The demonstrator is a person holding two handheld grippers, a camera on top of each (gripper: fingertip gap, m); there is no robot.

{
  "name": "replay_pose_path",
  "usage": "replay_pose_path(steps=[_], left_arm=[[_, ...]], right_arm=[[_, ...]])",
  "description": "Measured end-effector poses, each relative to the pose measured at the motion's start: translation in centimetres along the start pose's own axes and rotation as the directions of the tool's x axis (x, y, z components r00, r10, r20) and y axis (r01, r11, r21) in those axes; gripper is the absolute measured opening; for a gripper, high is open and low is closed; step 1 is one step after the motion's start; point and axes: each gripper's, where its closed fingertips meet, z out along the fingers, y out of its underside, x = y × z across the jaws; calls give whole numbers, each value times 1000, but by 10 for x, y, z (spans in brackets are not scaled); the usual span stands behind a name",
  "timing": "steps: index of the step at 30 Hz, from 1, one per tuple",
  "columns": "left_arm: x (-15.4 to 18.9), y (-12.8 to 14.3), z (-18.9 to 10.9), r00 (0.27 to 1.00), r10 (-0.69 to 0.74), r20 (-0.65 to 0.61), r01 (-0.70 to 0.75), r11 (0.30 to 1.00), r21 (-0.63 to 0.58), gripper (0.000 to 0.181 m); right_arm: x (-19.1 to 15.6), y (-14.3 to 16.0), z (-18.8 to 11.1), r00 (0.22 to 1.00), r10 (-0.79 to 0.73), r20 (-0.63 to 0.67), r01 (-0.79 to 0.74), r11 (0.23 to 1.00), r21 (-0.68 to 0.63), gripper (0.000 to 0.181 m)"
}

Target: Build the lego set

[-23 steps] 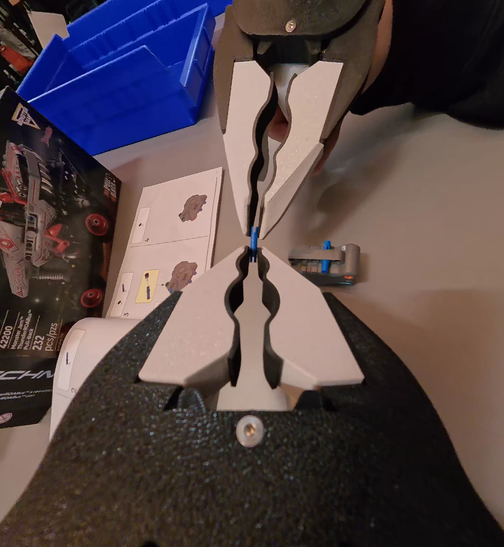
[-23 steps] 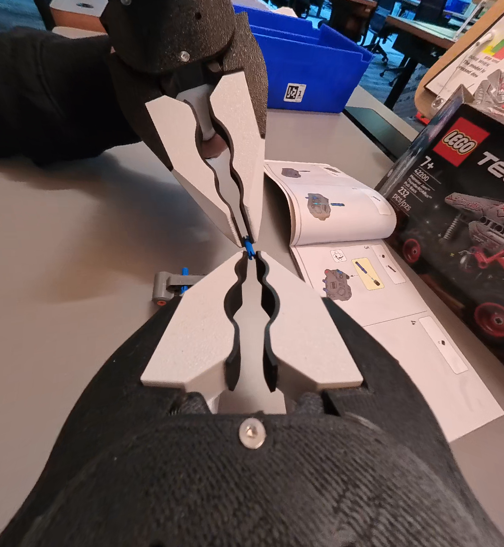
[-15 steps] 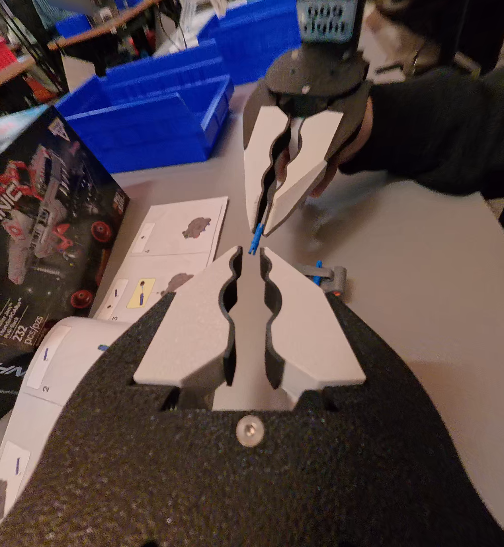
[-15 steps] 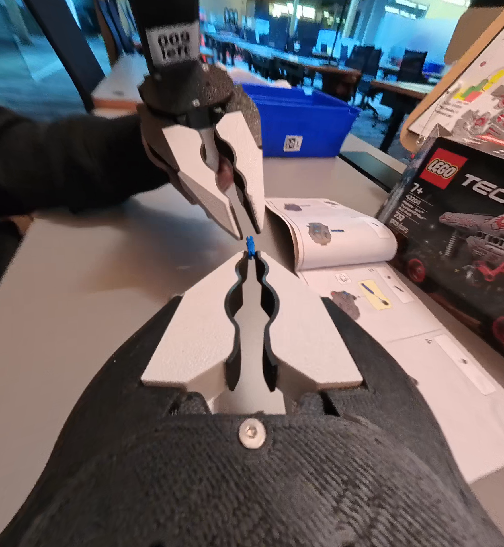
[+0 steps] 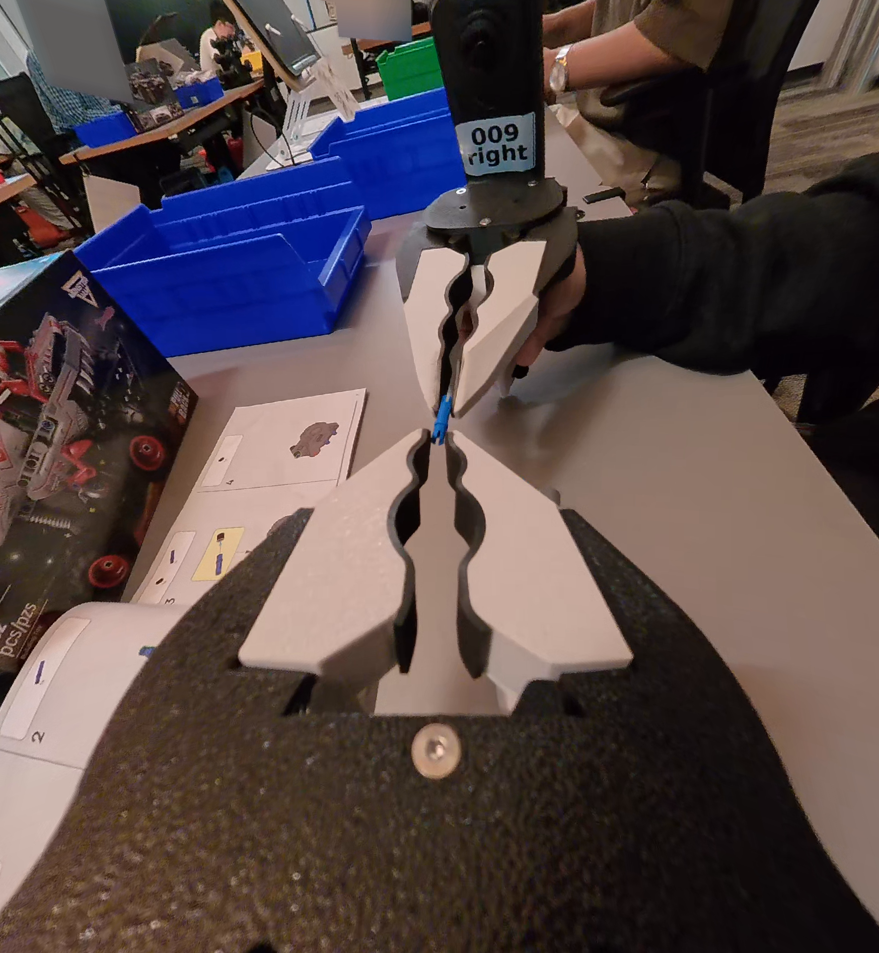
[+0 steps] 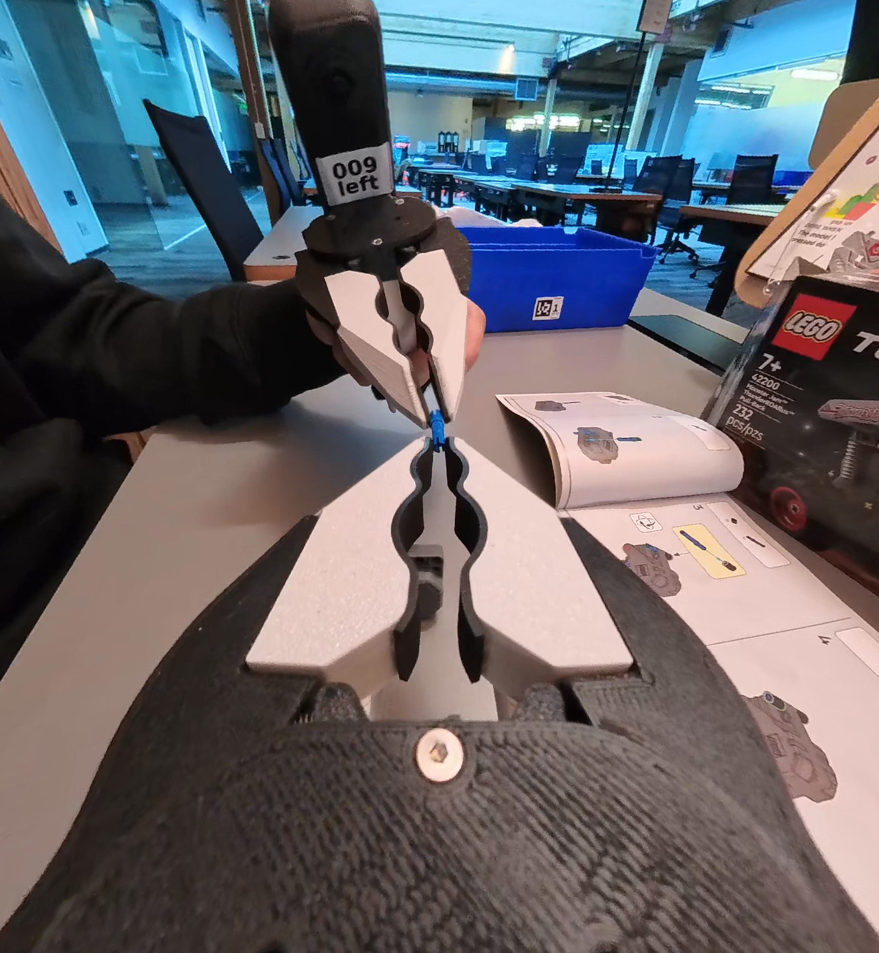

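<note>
You are working over a plain grey bench (image 5: 685,541) in an open office, with rows of desks and chairs behind it and a person seated at another desk. The two tongs meet tip to tip in the air above the middle of the bench. Your right tongs (image 5: 445,407) are clenched on one end of the small blue pin (image 5: 441,419). Your left tongs (image 5: 437,438) bracket its other end with only a narrow gap, and you cannot tell from here whether they truly pinch it. The pin is off the surface, tilted a little, spanning the two sets of tips. A grey piece (image 6: 427,577) lies on the bench under your right tongs, seen between their fingers. The open booklet (image 5: 282,443) lies flat beside the tongs, one page curled over. The set's box (image 5: 55,438) stands just past it, and a clipboard (image 6: 840,170) leans above the box. Blue bins (image 5: 231,278) sit at the far side, well apart from the tips. Away from the booklet the bench is bare up to its edge (image 5: 814,464), where your black sleeve (image 5: 736,278) crosses. The side by the box is crowded.
</note>
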Motion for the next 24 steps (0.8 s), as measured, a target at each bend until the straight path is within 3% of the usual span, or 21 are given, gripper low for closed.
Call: replay_pose_path(steps=[1, 9, 16, 24], left_arm=[[1, 1, 0, 1000, 0, -7, 0, 1000, -6, 2], [3, 12, 0, 999, 22, -24, -23, 998, -62, 2], [2, 48, -12, 998, 7, -60, -17, 985, -174, 2], [7, 52, -11, 994, -19, -112, 1, 988, -154, 2]], right_arm=[[-1, 1, 0, 1000, -3, 3, 3, 1000, -4, 2], [-2, 13, 3, 1000, -19, -6, 19, 998, -66, 3], [-11, 50, -2, 998, -56, 8, 56, 948, -313, 60], [-20, 72, 4, 997, -19, 70, 48, 898, -436, 69]])
